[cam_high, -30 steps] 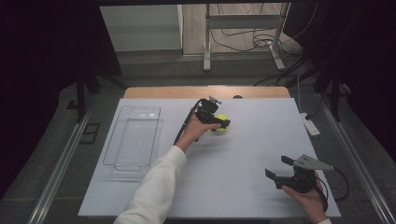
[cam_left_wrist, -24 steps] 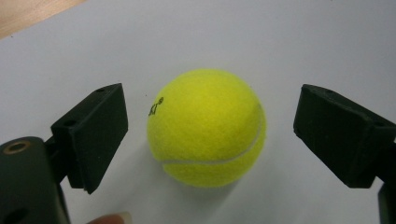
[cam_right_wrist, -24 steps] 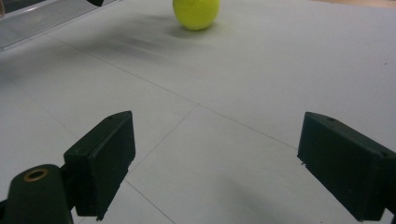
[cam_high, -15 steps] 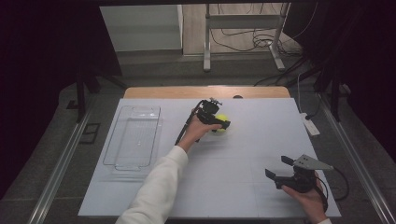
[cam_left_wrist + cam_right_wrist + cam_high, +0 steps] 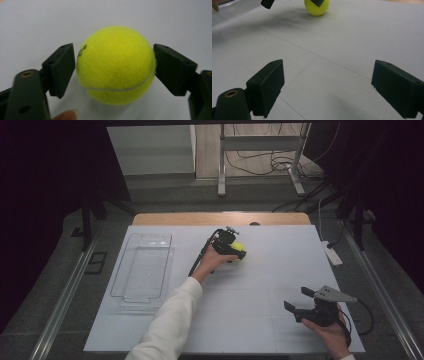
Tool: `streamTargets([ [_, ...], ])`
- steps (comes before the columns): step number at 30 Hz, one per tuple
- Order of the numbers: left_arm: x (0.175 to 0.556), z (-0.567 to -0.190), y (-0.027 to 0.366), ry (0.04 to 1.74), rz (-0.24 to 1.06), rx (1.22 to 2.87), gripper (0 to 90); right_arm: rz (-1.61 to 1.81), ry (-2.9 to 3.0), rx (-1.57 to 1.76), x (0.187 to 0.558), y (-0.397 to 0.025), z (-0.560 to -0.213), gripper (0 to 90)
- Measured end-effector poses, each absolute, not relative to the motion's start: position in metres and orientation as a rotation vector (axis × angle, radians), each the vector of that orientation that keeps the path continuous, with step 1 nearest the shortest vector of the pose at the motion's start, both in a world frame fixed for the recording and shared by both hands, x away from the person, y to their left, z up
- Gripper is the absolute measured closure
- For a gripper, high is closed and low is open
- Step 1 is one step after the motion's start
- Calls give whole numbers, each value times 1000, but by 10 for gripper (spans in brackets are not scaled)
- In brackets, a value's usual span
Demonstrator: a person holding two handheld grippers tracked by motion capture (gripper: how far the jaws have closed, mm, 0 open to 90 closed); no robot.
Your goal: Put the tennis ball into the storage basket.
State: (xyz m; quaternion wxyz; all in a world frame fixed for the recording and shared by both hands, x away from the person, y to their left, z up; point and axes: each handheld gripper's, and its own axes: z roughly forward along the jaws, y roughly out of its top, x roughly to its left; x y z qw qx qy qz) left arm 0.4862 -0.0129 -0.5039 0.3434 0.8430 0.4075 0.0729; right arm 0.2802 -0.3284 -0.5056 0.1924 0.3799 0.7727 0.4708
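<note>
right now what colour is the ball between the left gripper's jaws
Bright yellow-green, with a pale curved seam: a tennis ball. It shows best in the left gripper view.

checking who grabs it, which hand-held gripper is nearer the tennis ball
Left. The left hand-held gripper has its jaws either side of the tennis ball, about touching it. The right hand-held gripper sits open at the table's near right, far from the ball.

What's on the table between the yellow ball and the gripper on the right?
Nothing: the right gripper view shows bare white table from the right gripper to the tennis ball.
</note>
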Motion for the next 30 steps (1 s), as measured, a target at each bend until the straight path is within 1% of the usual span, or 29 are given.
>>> streamTargets([
  [2,486,-504,-13,1059,193,2191,255,1321,2169,1065,280,-328,-506,118],
  [8,484,-501,-14,1063,217,2205,268,1321,2168,1066,280,-328,-506,118],
  [15,484,-495,-8,1069,214,2180,270,1320,2168,1066,280,-328,-506,118],
  [30,474,-479,-1,1013,205,2157,270,1317,2167,1067,280,-328,-506,118],
])
